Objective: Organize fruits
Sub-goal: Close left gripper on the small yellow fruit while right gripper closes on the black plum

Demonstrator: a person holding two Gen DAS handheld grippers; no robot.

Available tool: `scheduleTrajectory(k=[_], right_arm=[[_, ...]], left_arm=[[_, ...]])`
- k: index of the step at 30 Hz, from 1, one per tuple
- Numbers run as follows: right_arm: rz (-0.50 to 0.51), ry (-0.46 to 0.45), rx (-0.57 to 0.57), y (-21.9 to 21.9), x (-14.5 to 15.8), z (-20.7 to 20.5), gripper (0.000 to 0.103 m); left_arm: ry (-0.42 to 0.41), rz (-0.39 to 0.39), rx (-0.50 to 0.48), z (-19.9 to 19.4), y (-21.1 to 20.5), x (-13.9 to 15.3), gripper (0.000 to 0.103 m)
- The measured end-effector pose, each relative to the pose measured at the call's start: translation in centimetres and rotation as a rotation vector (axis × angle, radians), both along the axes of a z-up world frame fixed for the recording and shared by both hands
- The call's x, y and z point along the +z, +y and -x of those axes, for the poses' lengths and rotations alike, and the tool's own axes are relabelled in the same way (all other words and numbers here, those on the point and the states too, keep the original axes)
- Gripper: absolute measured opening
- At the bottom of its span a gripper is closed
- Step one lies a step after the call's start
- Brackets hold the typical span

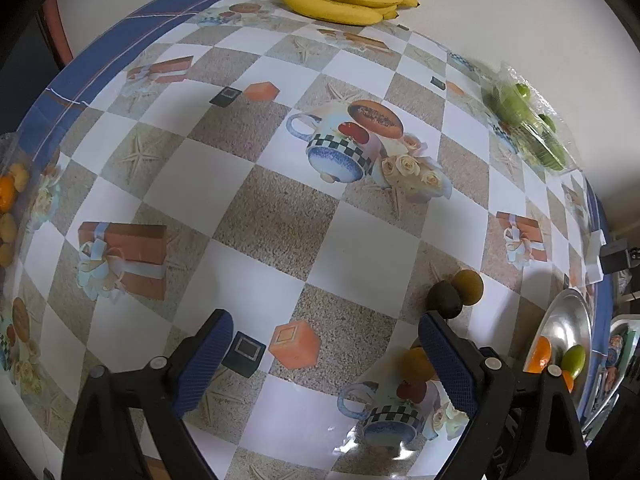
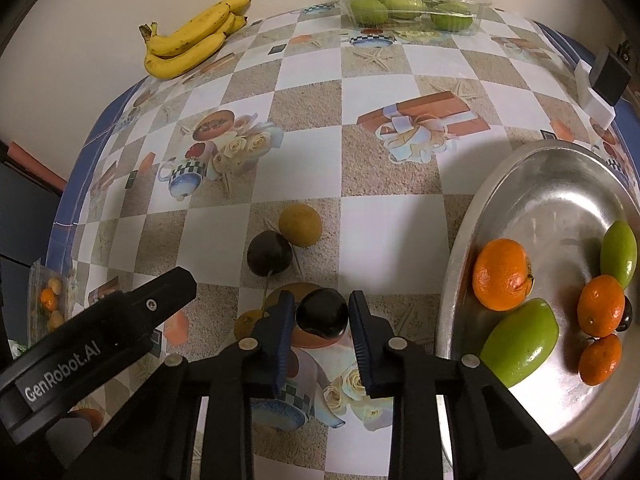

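My right gripper (image 2: 322, 316) is shut on a dark plum (image 2: 321, 315), held just above the patterned tablecloth. Another dark plum (image 2: 269, 254) and a brownish-yellow round fruit (image 2: 300, 225) lie on the cloth just beyond it. A silver plate (image 2: 532, 184) at the right holds three oranges (image 2: 502, 274) and two green mangoes (image 2: 520, 342). My left gripper (image 1: 320, 354) is open and empty over the cloth; the plum and round fruit (image 1: 468, 286) lie past its right finger, and the plate (image 1: 568, 320) is at far right.
A bunch of bananas (image 2: 188, 42) lies at the table's far edge by the wall. A clear plastic tray of green fruit (image 2: 412, 4) stands at the back. A bag with small oranges (image 2: 50, 300) sits at the left edge. A black-and-white box (image 2: 600, 80) stands at the right edge.
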State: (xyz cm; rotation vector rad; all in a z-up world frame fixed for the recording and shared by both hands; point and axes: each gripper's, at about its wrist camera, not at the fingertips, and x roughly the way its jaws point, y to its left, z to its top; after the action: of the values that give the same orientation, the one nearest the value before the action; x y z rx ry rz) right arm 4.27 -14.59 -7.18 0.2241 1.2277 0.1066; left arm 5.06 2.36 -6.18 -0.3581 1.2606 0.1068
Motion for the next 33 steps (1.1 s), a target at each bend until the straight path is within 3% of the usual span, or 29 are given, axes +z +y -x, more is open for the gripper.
scheduleTrajectory(k=[13, 18, 33], right_arm=[[-0.031, -0.014, -0.023, -0.7, 1.4, 0.4, 0.027], [-0.023, -0.022, -0.030, -1.1, 2.7, 0.9, 0.027], [-0.029, -0.052, -0.089, -4.0, 4.5, 1.5, 0.027]], left_arm=[[-0.011, 0.009, -0.018, 0.1, -0.6, 0.3, 0.093], [-0.002, 0.047, -0.018, 0.1, -0.7, 0.0, 0.090], [0.012, 0.075, -0.103, 0.3, -3.6, -0.1, 0.067]])
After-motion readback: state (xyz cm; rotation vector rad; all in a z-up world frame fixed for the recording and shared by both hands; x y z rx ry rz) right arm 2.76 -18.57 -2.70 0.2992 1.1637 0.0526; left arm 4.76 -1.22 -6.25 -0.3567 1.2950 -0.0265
